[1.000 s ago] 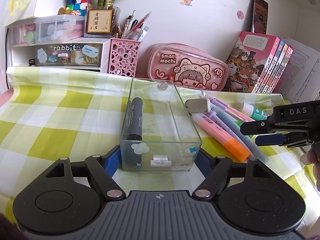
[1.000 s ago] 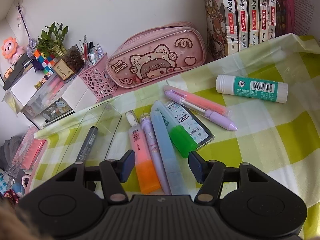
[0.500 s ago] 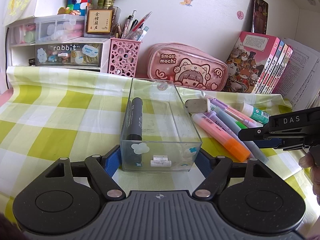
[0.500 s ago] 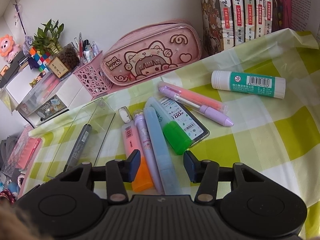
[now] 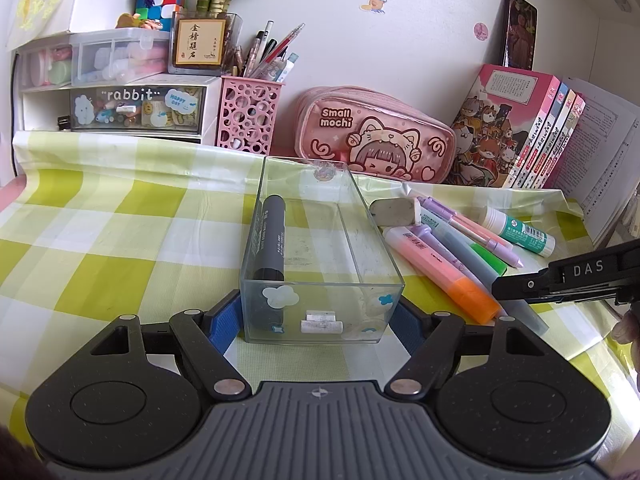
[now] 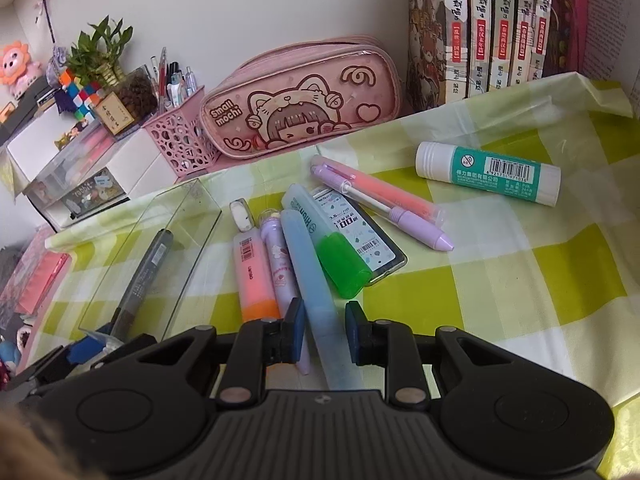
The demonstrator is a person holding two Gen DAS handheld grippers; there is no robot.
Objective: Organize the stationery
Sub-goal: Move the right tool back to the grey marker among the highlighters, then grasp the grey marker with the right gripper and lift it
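Here, blue pen: a long pale-blue barrel lying flat on the desk, in the row of highlighters just right of the clear box.
Long axis of the blue pen: ran from the near edge of the desk away toward the pink pencil case, near end under the gripper body.
Right hand-held gripper: pitched down over the pen, its blue pads drawn in narrow on either side of the barrel and pressing on it.
Left hand-held gripper: low and steady, its pads set against the two outer sides of the clear box at the near end, gripping it.
Clear box: rectangular, open-topped, long axis running away from the camera; a dark grey marker lay inside along its left wall.
Neighbours of the blue pen: a pink-and-orange highlighter and a lilac pen to its left, touching side by side; a green-capped highlighter to its right, resting on a flat lead case.
Farther right: a pink pen and a purple pen crossing each other, then a glue stick lying well apart.
Small white eraser: beyond the highlighters, near the box's right wall.
Back of the desk: pink pen holder, drawer unit, row of books.
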